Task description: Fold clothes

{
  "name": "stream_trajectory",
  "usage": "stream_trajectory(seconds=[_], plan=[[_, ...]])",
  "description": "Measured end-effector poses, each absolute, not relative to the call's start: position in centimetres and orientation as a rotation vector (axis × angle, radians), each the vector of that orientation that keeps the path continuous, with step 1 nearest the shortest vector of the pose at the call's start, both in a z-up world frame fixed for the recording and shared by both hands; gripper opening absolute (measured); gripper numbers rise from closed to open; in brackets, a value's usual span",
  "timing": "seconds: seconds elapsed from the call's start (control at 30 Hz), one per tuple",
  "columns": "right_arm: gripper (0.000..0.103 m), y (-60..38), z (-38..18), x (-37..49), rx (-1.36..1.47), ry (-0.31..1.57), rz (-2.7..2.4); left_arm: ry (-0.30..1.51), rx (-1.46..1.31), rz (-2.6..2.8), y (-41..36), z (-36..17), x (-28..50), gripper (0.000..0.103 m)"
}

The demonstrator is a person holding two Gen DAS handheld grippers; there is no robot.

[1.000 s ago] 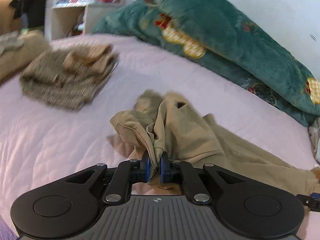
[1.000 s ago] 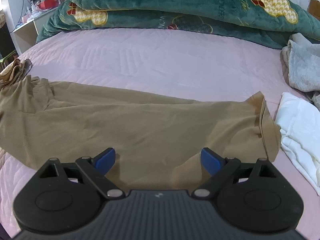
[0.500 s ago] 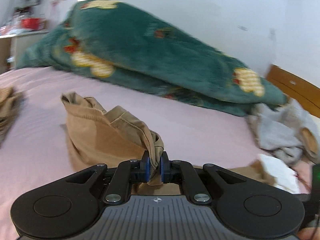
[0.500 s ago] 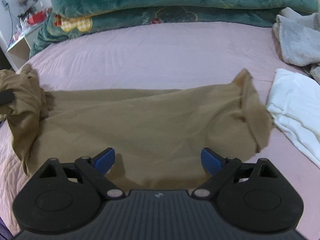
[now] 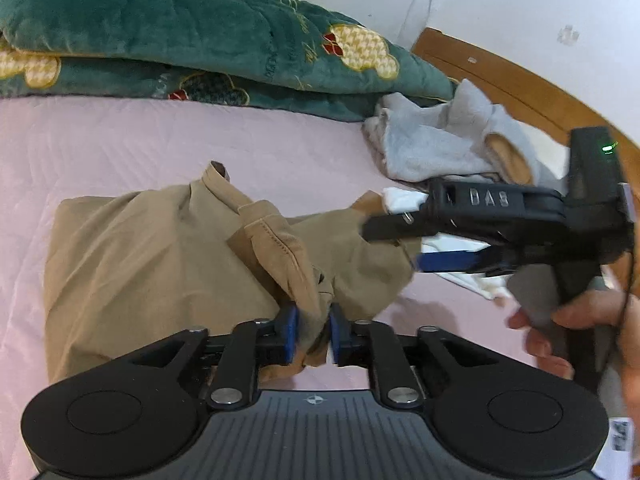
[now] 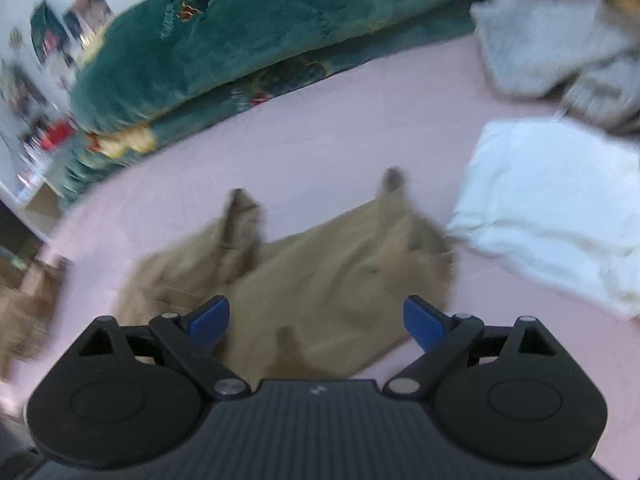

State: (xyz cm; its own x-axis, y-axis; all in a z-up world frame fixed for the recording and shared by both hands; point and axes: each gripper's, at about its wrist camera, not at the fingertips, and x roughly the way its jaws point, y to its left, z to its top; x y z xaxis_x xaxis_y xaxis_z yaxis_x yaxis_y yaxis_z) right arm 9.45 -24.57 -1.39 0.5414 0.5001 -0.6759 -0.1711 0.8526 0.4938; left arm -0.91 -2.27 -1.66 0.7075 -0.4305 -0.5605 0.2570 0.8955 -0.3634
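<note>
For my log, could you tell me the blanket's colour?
Dark green blanket with yellow checked patches; clearest in the left wrist view.

Tan garment (image 5: 152,264) on a pale pink bed (image 5: 120,148); teal quilt (image 5: 192,32) with gold houndstooth and red motifs; grey clothing (image 5: 432,140); white cloth (image 6: 552,200); black tools with blue pads (image 5: 289,334).

A pink quilted bedspread (image 5: 160,136) covers the bed. A thick green blanket (image 5: 180,32) with gold and red patterns lies folded along the white wall (image 5: 500,8). A curved wooden bed frame (image 5: 500,80) edges the right side.
</note>
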Motion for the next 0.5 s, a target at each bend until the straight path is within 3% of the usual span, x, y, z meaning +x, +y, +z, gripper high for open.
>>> stream_trajectory(seconds=[0.07,0.37,0.43,0.5], plan=[[0.095,-23.6,-1.5,9.6,0.486,0.934,0.482,0.690,-0.292,-0.421,-1.3,-1.1,-1.4,0.032],[0.096,-15.8,-1.6,9.0,0.131,0.979,0.479,0.647,-0.260,-0.255,2.9,-0.8,-5.3,0.036],[0.087,-14.9,-1.8,8.7,0.110,0.978,0.498,0.651,-0.330,-0.216,4.9,-1.2,-5.9,0.038],[0.052,-14.0,-1.9,8.5,0.090,0.978,0.516,0.656,-0.372,-0.184,6.4,-1.8,-6.3,0.038]])
